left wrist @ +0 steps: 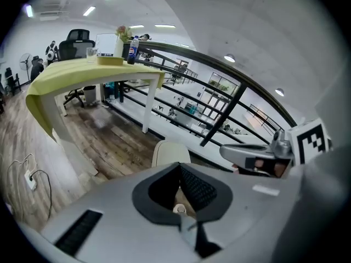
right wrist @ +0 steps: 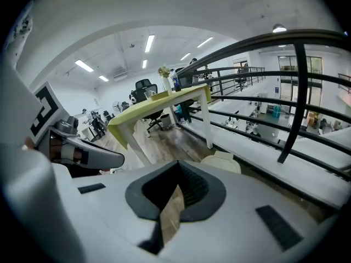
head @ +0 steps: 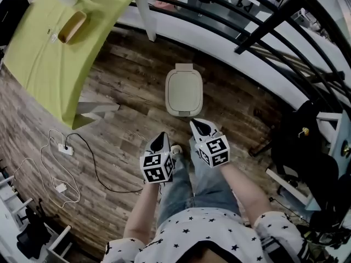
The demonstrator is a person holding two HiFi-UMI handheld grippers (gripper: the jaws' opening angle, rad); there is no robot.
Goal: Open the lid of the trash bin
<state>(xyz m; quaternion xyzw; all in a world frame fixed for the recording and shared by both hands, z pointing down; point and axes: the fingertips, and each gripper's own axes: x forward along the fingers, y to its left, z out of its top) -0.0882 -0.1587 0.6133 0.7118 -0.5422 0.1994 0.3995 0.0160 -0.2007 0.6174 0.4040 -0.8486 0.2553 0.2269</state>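
On the wooden floor (head: 126, 81), just beside the black railing (head: 274, 19), stands the cream trash bin (head: 181, 113). Its lid (head: 184, 91) lies flat and is closed, as far as I can see. The left gripper (head: 161, 137) and the right gripper (head: 196, 125) hover near the bin without touching it. Each has its jaws pressed together at the tips and holds nothing.
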